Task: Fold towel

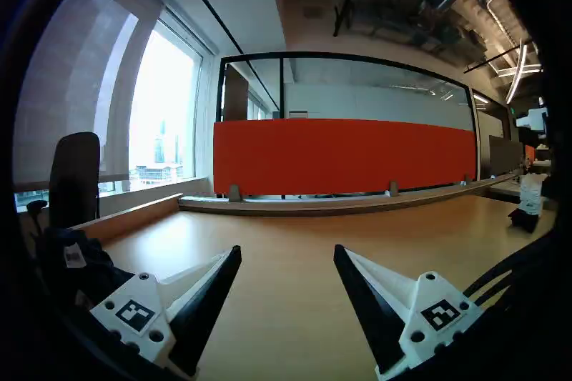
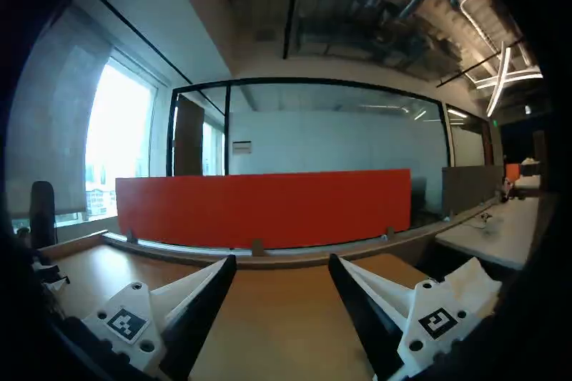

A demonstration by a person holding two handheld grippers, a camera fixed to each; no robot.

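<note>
A dark bundle (image 1: 71, 259) with a small white tag, possibly the towel though it is too shadowed to be sure, sits at the left edge of the wooden desk (image 1: 300, 302), just beside the left tongs' (image 1: 286, 249) near finger. Behind it stands a black office chair (image 1: 75, 177) before a bright window (image 1: 161, 124). An orange divider panel (image 1: 343, 156) runs along the desk's far edge, and a white object (image 1: 533, 191) rests far right. Both the left tongs and the right tongs (image 2: 280, 258) hover level over bare wood, fingers spread apart, gripping nothing.
</note>
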